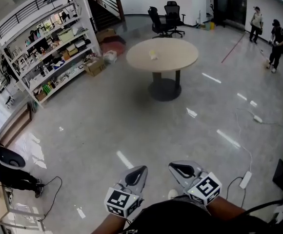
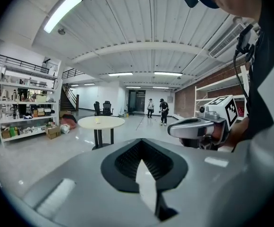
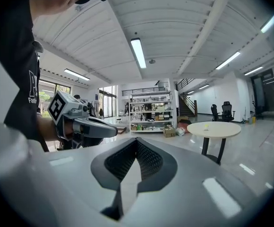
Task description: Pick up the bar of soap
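Floor (image 1: pixel 131 130): glossy grey and by far the biggest thing we see, it lies bare and wide between us and the desk (image 1: pixel 175 57). A white power strip (image 1: pixel 246 179) with its cable lies low at the right.
Shelving (image 1: pixel 58 52): long white racks crowded with small goods line the left wall. A cardboard box (image 1: pixel 93 66) sits on the floor at their foot, well apart from the desk.
Desk: round and pale-topped on one dark pedestal, it stands alone with open floor all round its rim.
Chairs (image 1: pixel 166 18): two black office chairs stand beyond the desk, apart from it.
People (image 1: pixel 277 43): two stand far off at the right. The head view and left gripper view show both, while the right gripper view catches only one at its edge.
Left gripper (image 1: pixel 136 174): it is low in the head view, jaws clenched together on nothing. The right gripper view alone shows its side and marker cube.
Right gripper (image 1: pixel 183 169): just beside the left one, its jaws are likewise pressed together and empty.
Bar of soap (image 1: pixel 153 55): a small pale yellow block, it lies on the desk top a little left of centre, inside the rim and well apart from both grippers. In the gripper views it is a mere yellowish speck.
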